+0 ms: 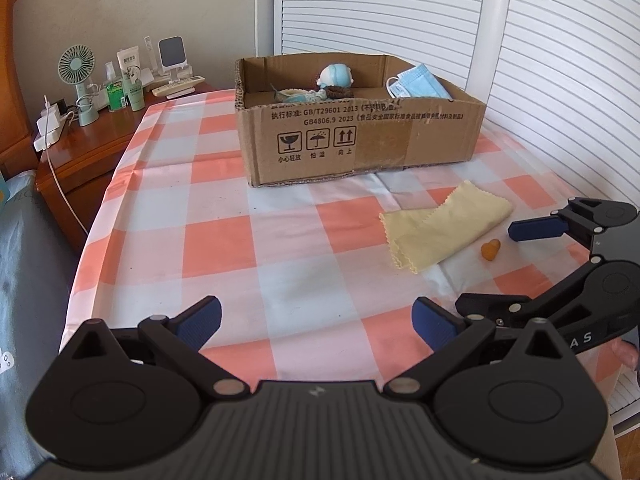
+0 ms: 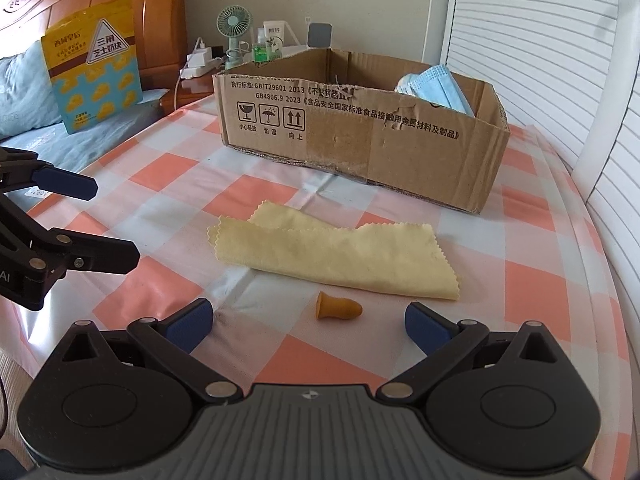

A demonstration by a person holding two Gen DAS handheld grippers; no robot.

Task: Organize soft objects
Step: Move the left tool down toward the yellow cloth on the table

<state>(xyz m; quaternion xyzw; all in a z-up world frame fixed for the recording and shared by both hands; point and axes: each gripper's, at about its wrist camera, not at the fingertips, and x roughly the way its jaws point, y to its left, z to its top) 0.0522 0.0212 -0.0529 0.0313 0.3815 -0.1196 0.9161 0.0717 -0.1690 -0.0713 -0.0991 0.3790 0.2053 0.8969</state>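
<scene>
Through my left wrist camera, I am holding my left claw (image 1: 316, 322) released, its blue pads spread wide above the checked cloth of the desk (image 1: 224, 248) with nothing between them. The cardboard box (image 1: 360, 136) is sitting toward the far side of the desk, and a blue face mask (image 1: 420, 82) is leaning in its right end while a small doll with a pale blue head (image 1: 334, 76) is lying against its back wall. The yellow cloth (image 1: 444, 228) is lying folded on the desk in front of the box's right end, and the small orange earplug (image 1: 490, 249) is resting just beside the cloth's near right edge. My right claw (image 1: 500, 268) is showing at the right edge, spread open near the earplug. Through my right wrist camera, I am holding that right claw (image 2: 308, 320) released too, its pads apart, with the earplug (image 2: 340, 309) lying on the desk between them, not touched by either pad. The yellow cloth (image 2: 332, 254) is lying just beyond the earplug, and the box (image 2: 360, 136) is standing behind it with the mask (image 2: 436, 86) inside. My left claw (image 2: 104, 224) is hanging open at the left.
</scene>
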